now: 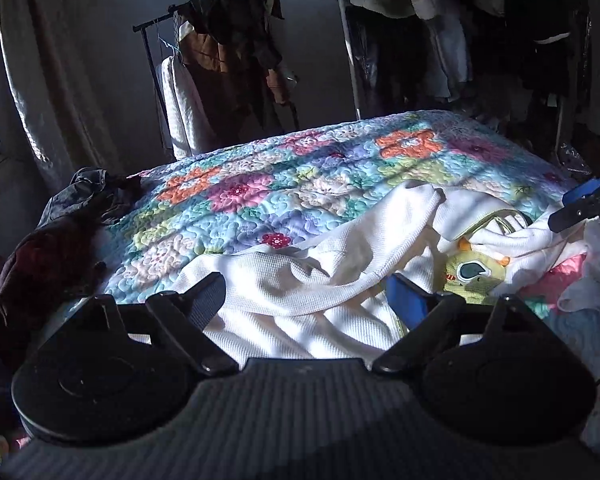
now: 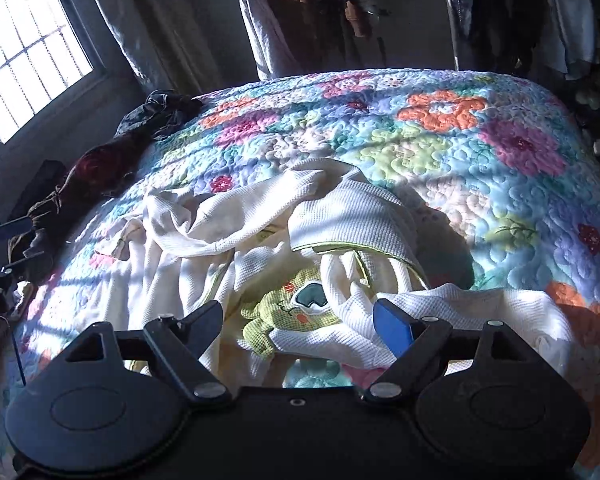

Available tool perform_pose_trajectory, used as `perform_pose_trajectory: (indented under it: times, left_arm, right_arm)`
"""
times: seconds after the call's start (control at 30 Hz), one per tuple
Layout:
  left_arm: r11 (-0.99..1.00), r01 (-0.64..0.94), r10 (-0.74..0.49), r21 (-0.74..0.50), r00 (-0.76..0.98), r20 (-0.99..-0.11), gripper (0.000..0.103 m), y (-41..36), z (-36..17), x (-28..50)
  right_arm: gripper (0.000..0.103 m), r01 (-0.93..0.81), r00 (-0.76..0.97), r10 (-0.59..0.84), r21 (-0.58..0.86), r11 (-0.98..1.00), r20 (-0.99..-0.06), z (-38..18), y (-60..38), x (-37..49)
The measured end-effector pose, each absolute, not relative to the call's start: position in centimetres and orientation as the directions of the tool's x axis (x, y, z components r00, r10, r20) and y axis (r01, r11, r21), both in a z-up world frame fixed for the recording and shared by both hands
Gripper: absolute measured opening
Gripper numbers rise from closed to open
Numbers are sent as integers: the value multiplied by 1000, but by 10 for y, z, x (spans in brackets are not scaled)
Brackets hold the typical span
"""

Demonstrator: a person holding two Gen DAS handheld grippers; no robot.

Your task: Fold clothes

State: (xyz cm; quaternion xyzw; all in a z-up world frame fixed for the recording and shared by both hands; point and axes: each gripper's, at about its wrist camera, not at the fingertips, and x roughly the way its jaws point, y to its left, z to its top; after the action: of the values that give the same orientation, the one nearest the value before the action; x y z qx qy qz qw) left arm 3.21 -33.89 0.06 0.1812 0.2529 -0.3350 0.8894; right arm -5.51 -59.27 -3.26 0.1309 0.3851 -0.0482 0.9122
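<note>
Honestly, nothing readable in either view. No words, brand names, numbers or tags anywhere that I can make out. The closest thing to a sign is the green cartoon patch (image 2: 296,312) sewn onto the white garment (image 2: 228,216), and that's just a picture, no lettering on it. There's a tiny pale mark at the far right edge of the left wrist view, on the other gripper (image 1: 580,206), which might be a letter, but it's cut off by the frame and too small to read.
</note>
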Motion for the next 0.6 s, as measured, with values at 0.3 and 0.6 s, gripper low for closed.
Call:
perform_pose_trajectory:
  times: [0.3, 0.6]
  left_arm:
    - [499, 814, -558, 299, 565, -607, 88, -429, -46, 69]
    - [404, 825, -468, 396, 558, -685, 89, -519, -112, 100]
  right_arm:
    - [86, 230, 661, -150, 8, 973, -735, -73, -593, -10]
    - [87, 318, 546, -134, 57, 946, -827, -111, -620, 21]
